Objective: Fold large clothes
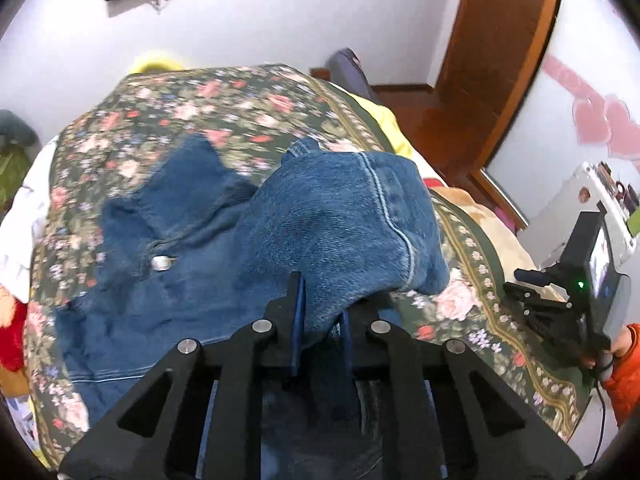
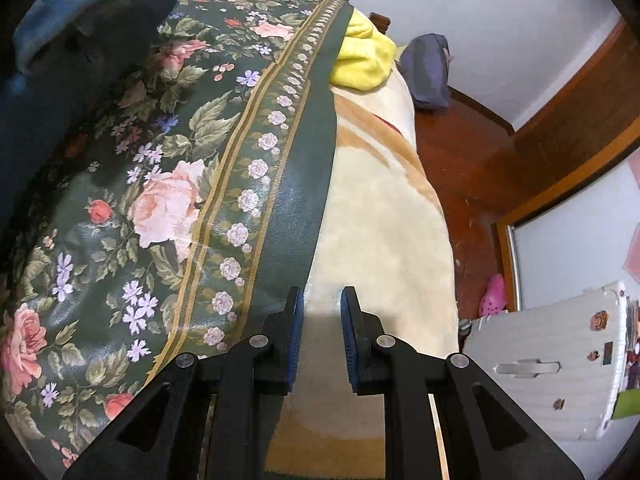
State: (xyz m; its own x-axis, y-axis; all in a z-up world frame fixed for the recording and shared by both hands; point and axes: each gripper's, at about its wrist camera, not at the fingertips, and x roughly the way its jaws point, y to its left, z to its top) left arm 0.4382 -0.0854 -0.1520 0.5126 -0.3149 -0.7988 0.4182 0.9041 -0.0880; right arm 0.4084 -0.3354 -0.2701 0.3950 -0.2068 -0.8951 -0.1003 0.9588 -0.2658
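While left claw [image 1: 320, 320] pinches jeans [image 1: 340, 220] | pads mostly hidden | right claw [image 2: 322, 336] seemingly pressed together, empty

Empty right tool [image 2: 322, 320] above cream blanket [image 2: 380, 220], floral cloth [image 2: 168, 200] beside

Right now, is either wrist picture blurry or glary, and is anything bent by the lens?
Left wrist view: motion-smeared, the floral cover soft, the door frame bowed by the fisheye. Right wrist view: sharper, with glare on the floral cover.
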